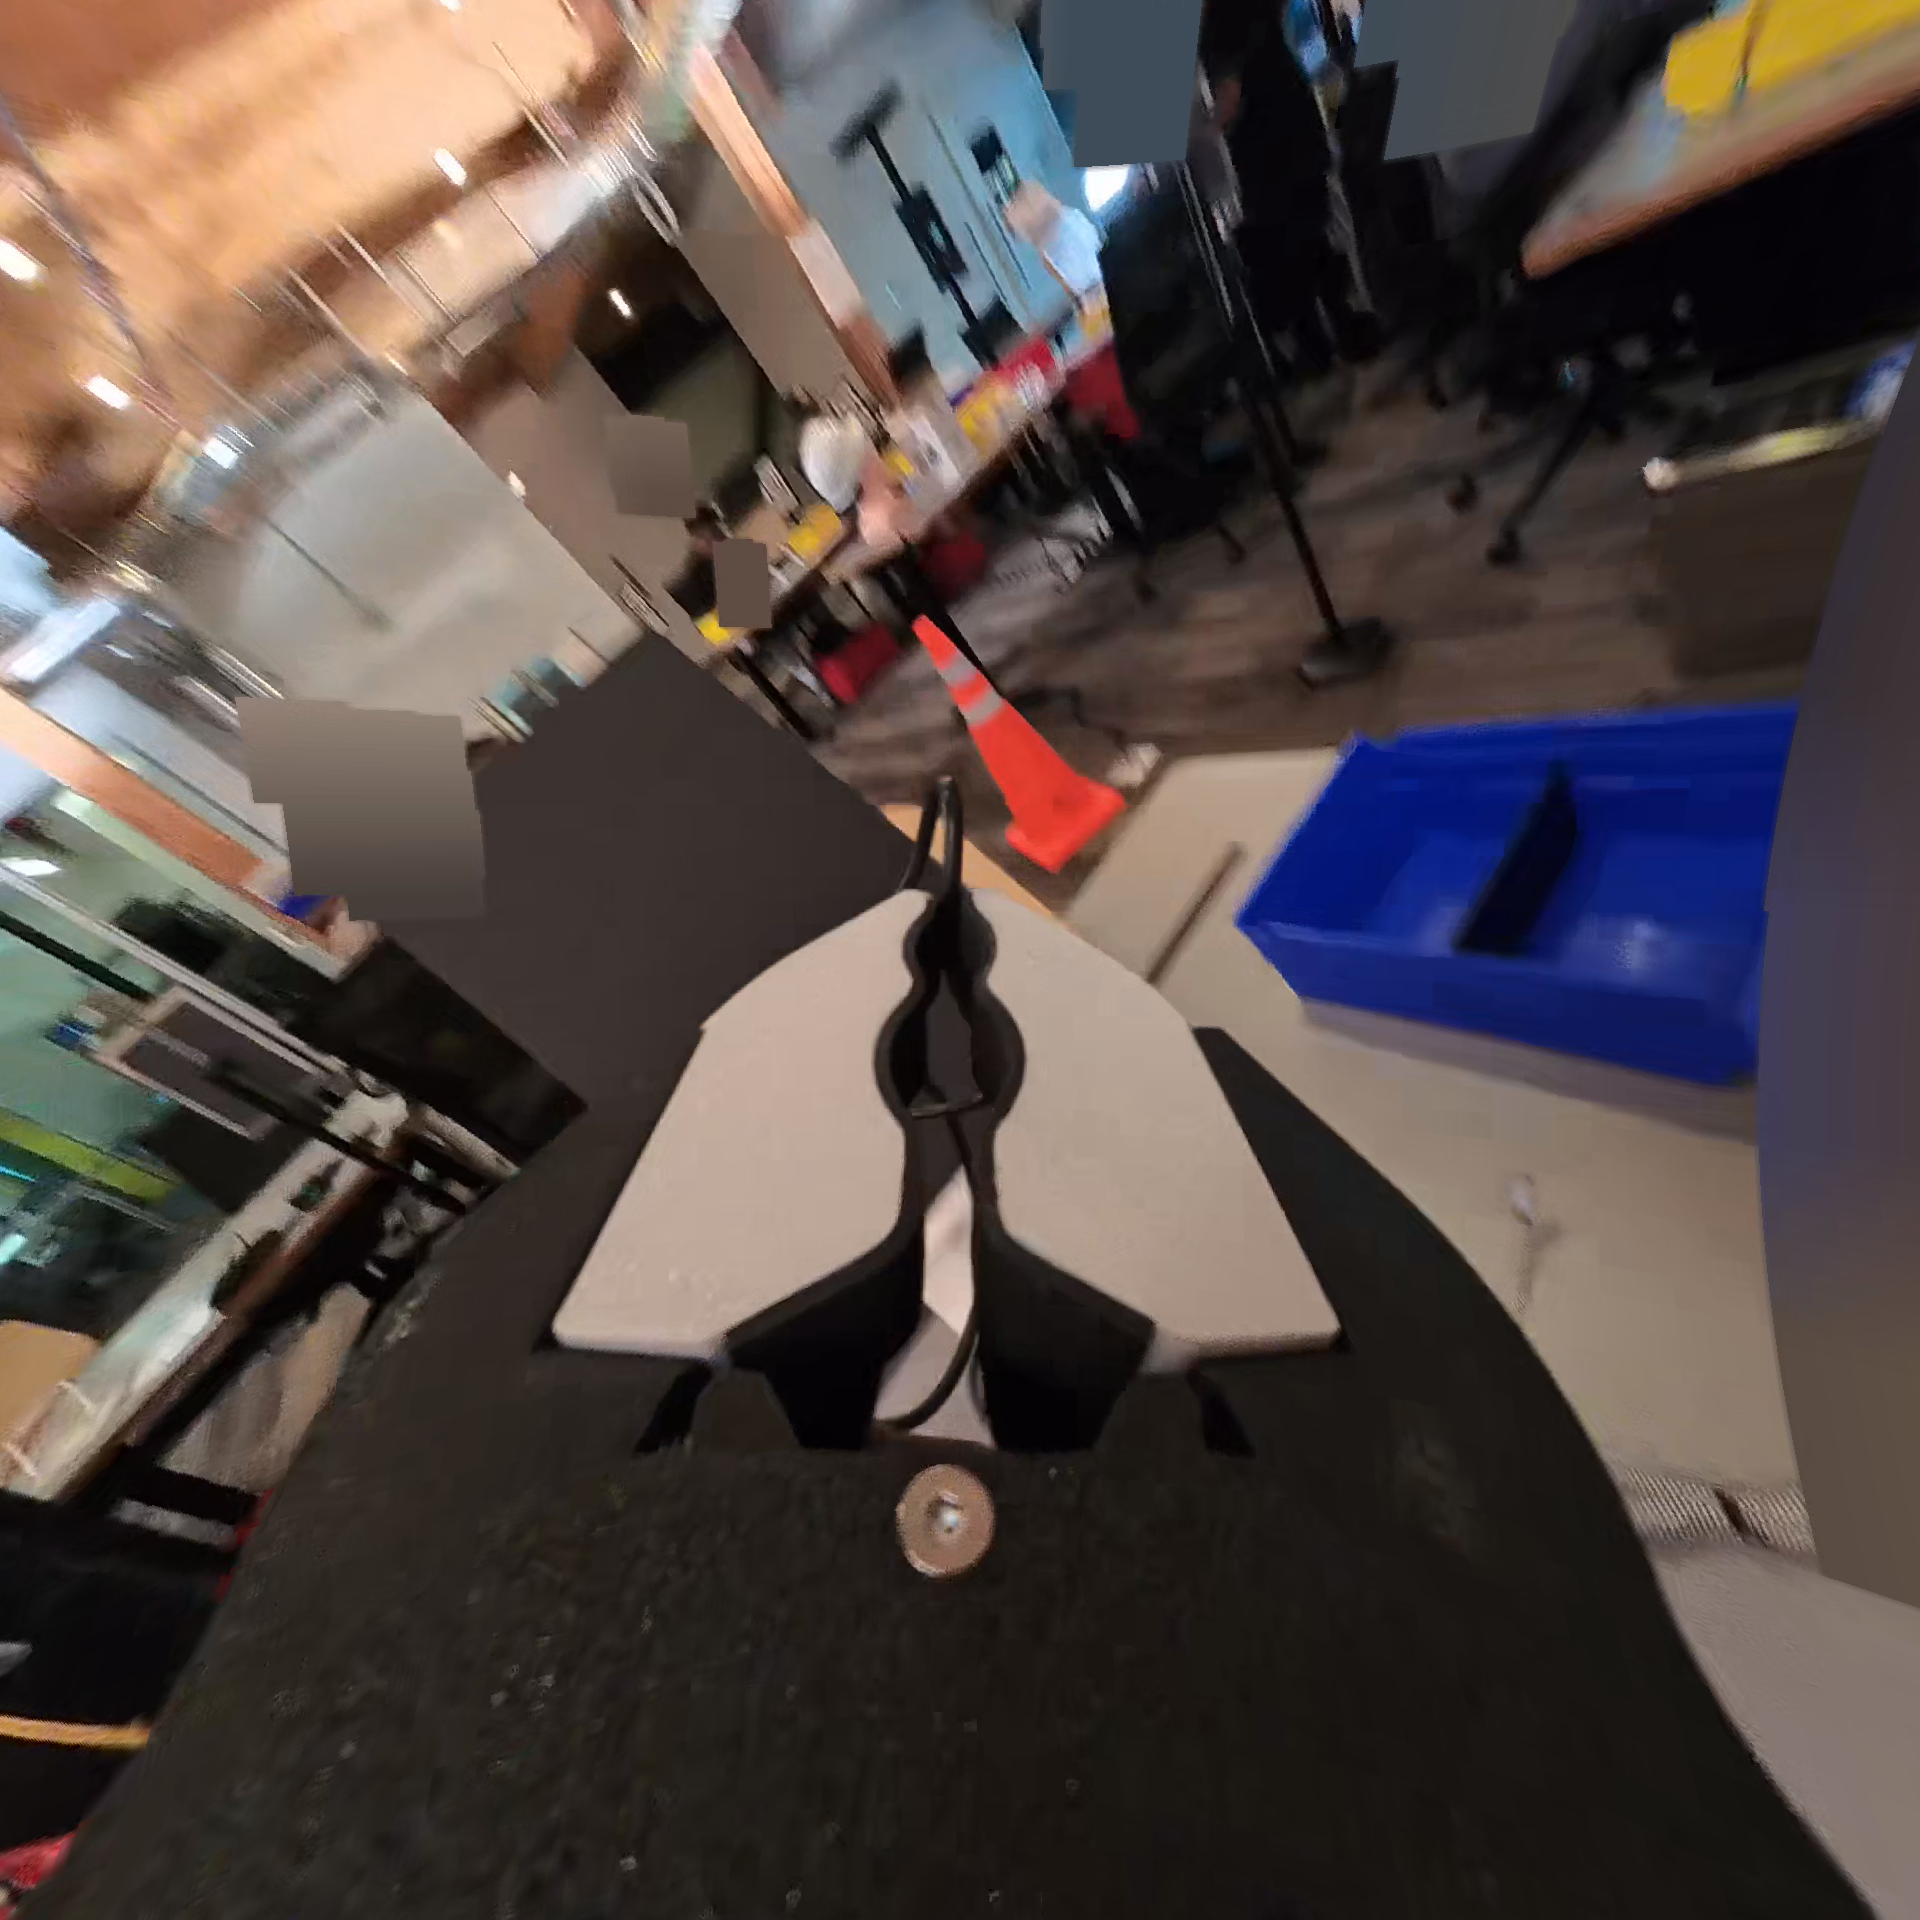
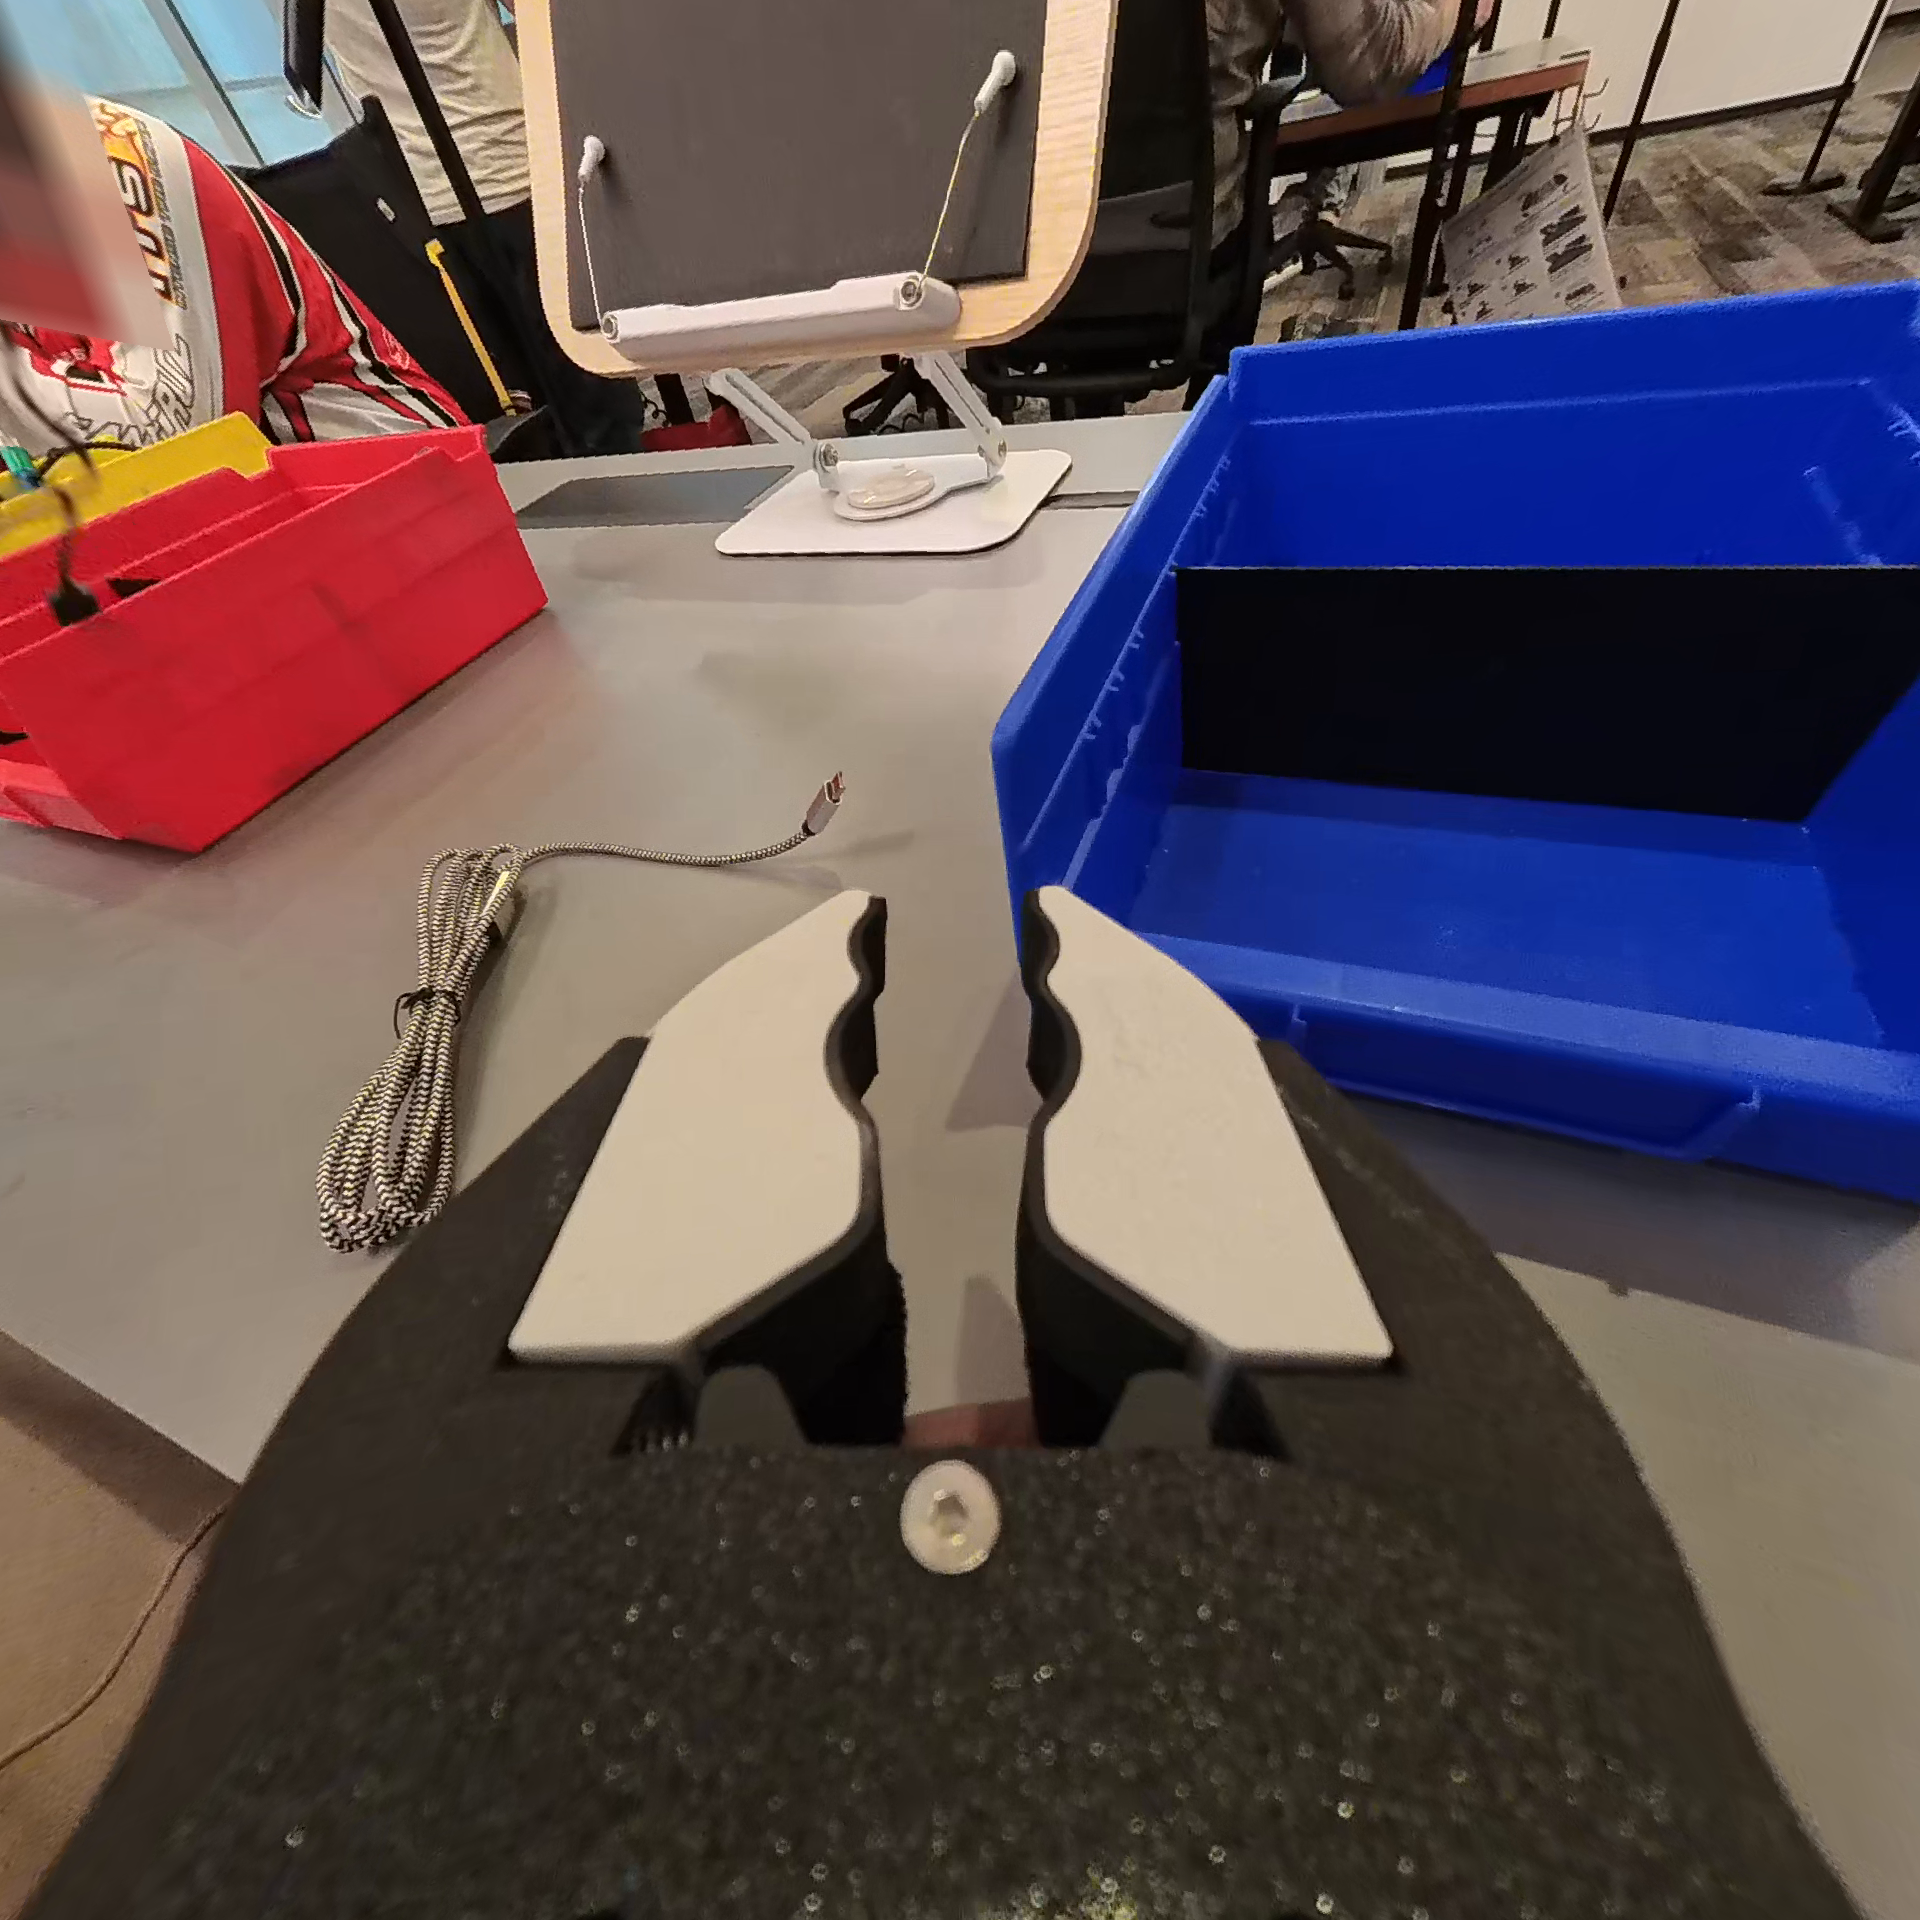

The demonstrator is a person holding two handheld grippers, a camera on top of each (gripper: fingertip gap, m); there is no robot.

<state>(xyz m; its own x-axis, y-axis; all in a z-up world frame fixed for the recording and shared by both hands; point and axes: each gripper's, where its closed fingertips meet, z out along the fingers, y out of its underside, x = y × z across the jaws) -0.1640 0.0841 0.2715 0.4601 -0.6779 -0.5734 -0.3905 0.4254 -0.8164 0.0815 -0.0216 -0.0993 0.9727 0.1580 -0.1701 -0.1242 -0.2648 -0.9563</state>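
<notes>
My left gripper (image 1: 948, 914) is shut on a thin black cable (image 1: 948, 831) that loops out past the fingertips and runs back between the fingers; it is held up in the air, tilted. A blue bin (image 1: 1507, 935) with a black divider lies to its right. My right gripper (image 2: 954, 914) is open and empty, low over the grey table (image 2: 727, 675). A coiled black-and-white braided cable (image 2: 416, 1039) with a metal plug lies on the table just left of it. The blue bin (image 2: 1455, 914) stands just right of it, its near compartment bare.
A red bin (image 2: 260, 644) with a yellow insert and small wires stands at the far left. A white tablet stand (image 2: 894, 488) with a wood-framed board stands at the back. People sit behind the table. An orange cone (image 1: 1029, 758) stands on the floor. Some 45 cm of space lies between my two pairs of fingers.
</notes>
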